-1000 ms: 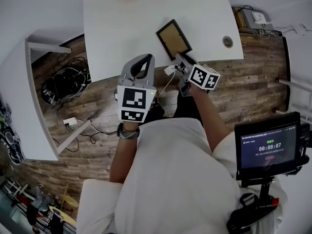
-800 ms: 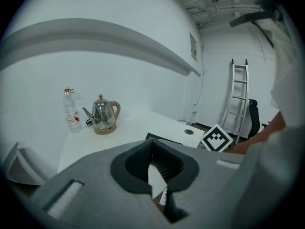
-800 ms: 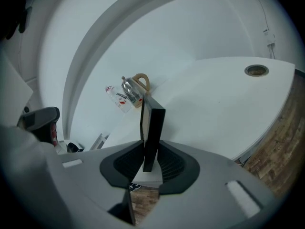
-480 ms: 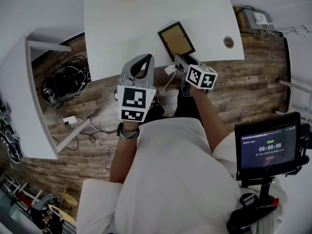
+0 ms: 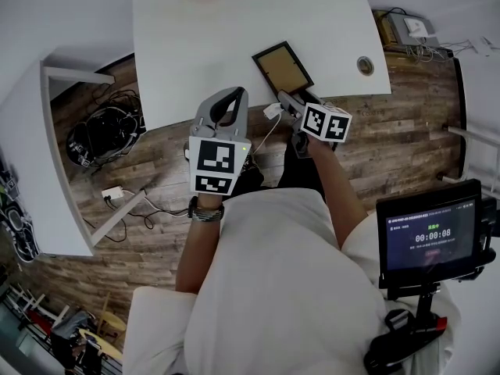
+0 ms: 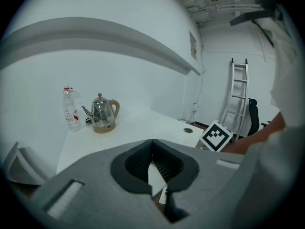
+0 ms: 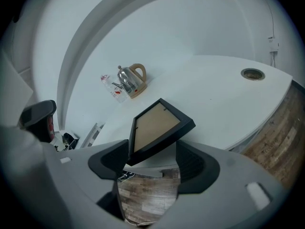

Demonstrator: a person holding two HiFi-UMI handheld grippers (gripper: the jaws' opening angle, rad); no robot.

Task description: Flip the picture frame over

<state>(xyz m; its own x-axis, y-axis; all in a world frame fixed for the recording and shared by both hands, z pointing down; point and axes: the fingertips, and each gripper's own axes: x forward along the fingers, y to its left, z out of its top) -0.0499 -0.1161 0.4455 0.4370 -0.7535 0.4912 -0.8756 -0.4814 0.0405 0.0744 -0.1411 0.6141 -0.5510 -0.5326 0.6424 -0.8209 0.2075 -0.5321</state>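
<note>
Right gripper: jaws wide apart, have just been opening. The near edge of the picture frame sits between them, not clamped. The frame lies brown backing up on the white table, near its front edge. Left gripper: jaws together, holding nothing, at the table edge left of the frame.

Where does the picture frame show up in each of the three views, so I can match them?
Head view: picture frame upper centre-right, near the white table's front edge.
Left gripper view: not in it.
Right gripper view: just below centre.
Shared landmark: round cable hole, right of the frame in both those views, right of centre in the left gripper view.
</note>
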